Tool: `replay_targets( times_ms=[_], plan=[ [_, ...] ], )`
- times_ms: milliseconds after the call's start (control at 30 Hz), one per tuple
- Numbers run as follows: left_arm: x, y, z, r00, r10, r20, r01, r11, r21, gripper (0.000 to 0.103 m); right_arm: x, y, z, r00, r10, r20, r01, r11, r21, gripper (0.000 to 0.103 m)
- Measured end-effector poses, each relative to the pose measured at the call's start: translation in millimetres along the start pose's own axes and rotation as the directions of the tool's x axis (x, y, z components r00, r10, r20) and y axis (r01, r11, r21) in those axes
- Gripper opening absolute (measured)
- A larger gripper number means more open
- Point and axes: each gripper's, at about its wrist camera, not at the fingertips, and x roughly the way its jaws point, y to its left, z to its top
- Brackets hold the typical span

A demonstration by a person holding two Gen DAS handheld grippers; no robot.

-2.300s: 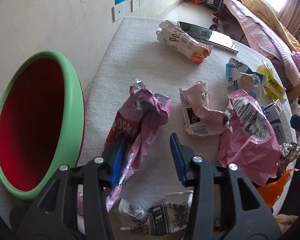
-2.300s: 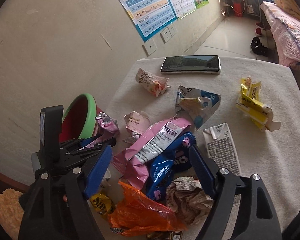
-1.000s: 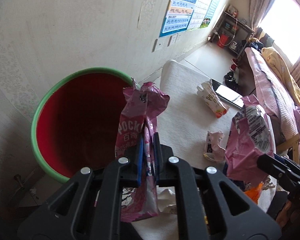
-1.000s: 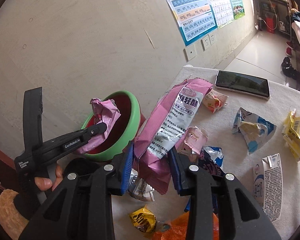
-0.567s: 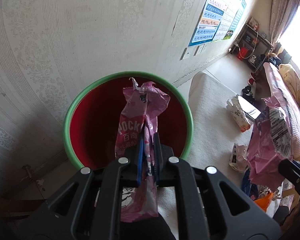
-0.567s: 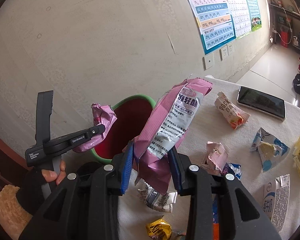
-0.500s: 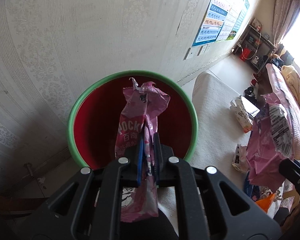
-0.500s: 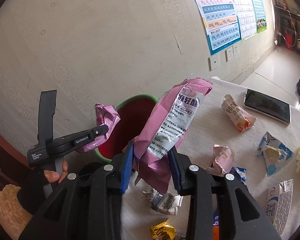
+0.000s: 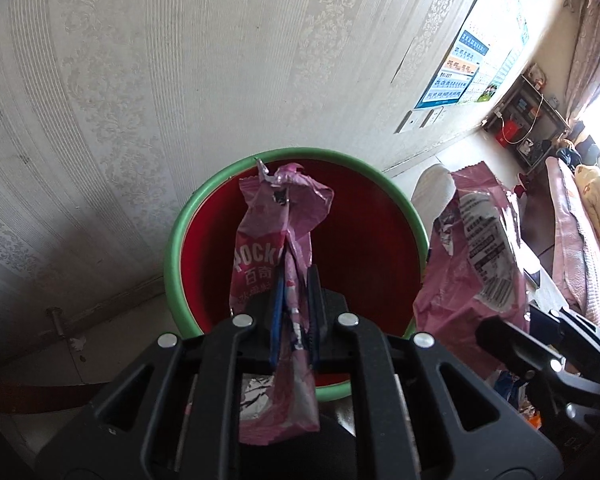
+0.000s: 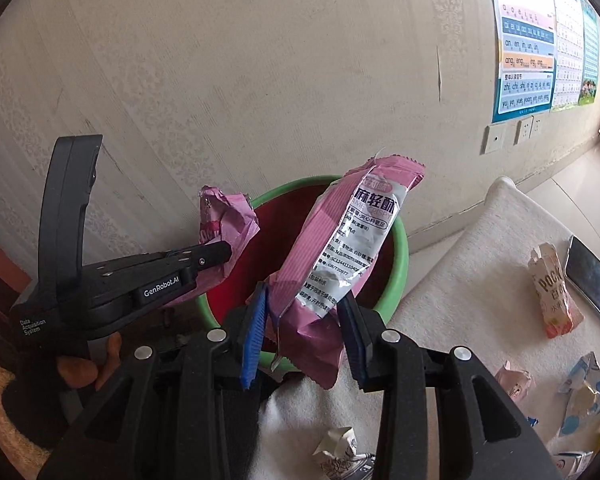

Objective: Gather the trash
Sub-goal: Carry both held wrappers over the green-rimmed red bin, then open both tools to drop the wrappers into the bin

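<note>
We've got the red bin with the green rim right under both wrappers, so the drop is straight down. Our left gripper pinches the pink Pocky wrapper upright over the middle – it's the nearer one. Our right gripper is opening around the pink-and-silver snack bag at the rim – "CRISPY" is legible, and "GenRobot.AI" on the tool.
</note>
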Motion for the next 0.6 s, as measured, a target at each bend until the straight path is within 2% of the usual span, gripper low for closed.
replay_targets(
  times_ms=[33,67,100,133,200,400,467,600],
  plan=[
    [2,2,1,1.0,0.0,-0.002,0.0,1.0,-0.005,0.012,2,1,1,1.0,-0.003,-0.002,0.003,1.0,-0.009,0.039],
    [3,3,1,1.0,0.0,-0.005,0.0,1.0,-0.01,0.02,3,3,1,1.0,-0.007,-0.001,0.007,1.0,-0.015,0.049],
    [3,4,0,1.0,0.003,-0.004,-0.003,1.0,-0.015,0.033,2,5,1,1.0,-0.011,0.006,0.011,1.0,-0.018,0.054],
    [3,4,1,1.0,0.001,0.001,-0.001,1.0,-0.019,0.037,1,5,1,1.0,-0.012,0.015,0.013,1.0,-0.017,0.06],
    [4,6,0,1.0,-0.002,0.007,0.002,1.0,-0.019,0.044,-2,2,-1,1.0,-0.017,0.017,0.017,1.0,-0.001,0.06],
    [-1,0,-8,1.0,-0.012,0.007,0.012,1.0,0.013,0.048,-36,-22,-16,0.998,-0.027,0.056,0.022,0.996,0.085,0.062],
    [-3,-9,-14,1.0,-0.02,0.004,0.019,0.999,0.05,0.048,-54,-35,-25,0.996,-0.052,0.068,0.043,0.99,0.132,0.064],
    [-5,-40,-29,0.998,-0.059,-0.027,0.063,0.985,0.161,0.049,-89,-67,-48,0.984,-0.153,0.094,0.128,0.964,0.235,0.068]
  ],
)
